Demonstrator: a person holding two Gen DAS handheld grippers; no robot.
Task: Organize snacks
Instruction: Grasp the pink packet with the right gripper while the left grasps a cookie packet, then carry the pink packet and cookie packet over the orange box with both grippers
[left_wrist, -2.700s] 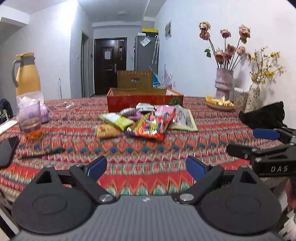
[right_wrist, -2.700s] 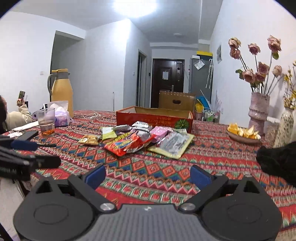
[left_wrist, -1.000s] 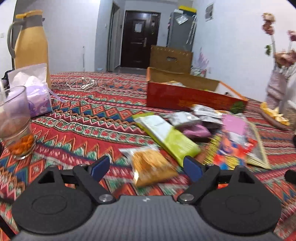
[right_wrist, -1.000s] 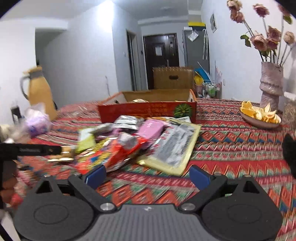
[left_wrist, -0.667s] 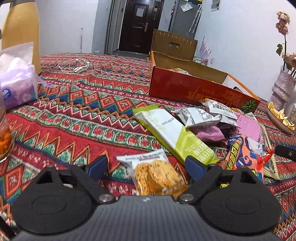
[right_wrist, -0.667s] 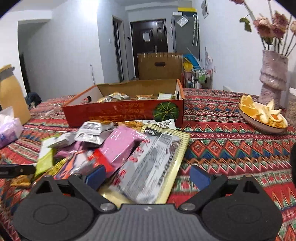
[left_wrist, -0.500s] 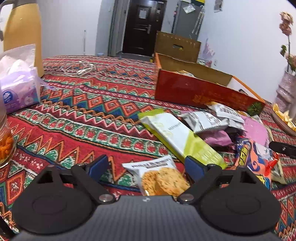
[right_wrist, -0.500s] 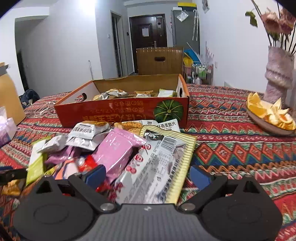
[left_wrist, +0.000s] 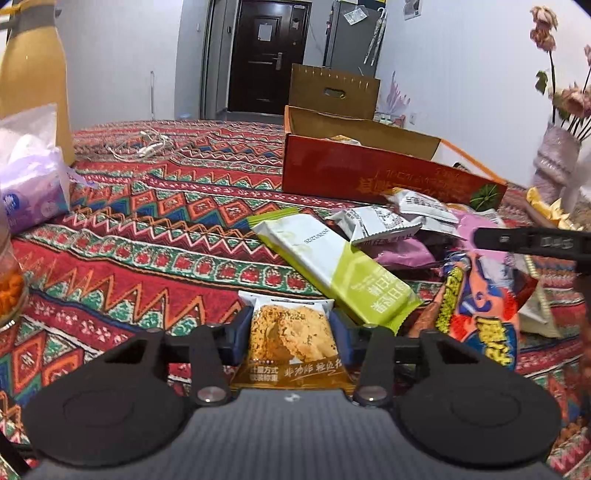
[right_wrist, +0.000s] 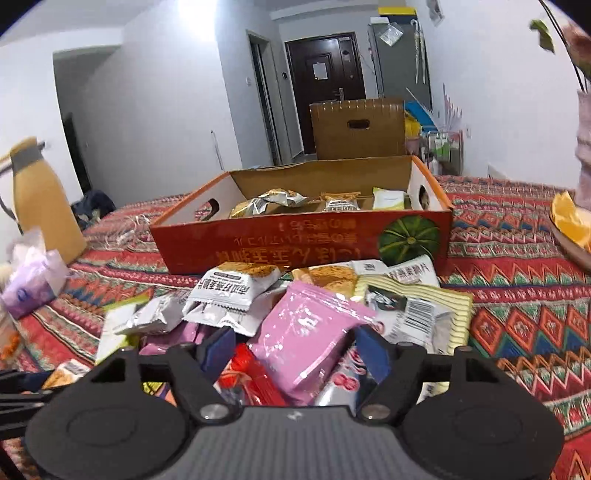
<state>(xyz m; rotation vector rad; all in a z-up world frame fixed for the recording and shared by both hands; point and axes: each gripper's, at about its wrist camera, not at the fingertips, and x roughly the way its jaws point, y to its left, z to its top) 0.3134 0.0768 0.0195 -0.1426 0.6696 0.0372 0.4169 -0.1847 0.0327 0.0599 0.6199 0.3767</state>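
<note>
My left tool (left_wrist: 291, 328), at the bottom centre of the left wrist view, is closing its jaws on a cookie packet (left_wrist: 291, 339); both blue pads already sit against the packet's two side edges, so I read it as gripped or all but gripped. My right tool (right_wrist: 295, 350), low in the right wrist view, is also closing, with a pink packet (right_wrist: 310, 332) lying between its fingers; the right-hand pad looks to touch the packet's edge, the left-hand one stands just clear of it, so I judge nothing is held there yet. The other snacks lie in a loose heap on the patterned desk (left_wrist: 166, 229), among them a long green and white bar (left_wrist: 332, 266) in mid-frame, just above the cookie packet, and silver wrappers (right_wrist: 229, 299). The red cardboard box (right_wrist: 306, 236) stands just behind the heap in the upper middle of the right view, with a few packets already inside. I judge this to be the pick-up step, early in the sorting. Next I should finish both grips, lift clear of the pile without dragging neighbours, and carry each packet over the box's front wall.
</note>
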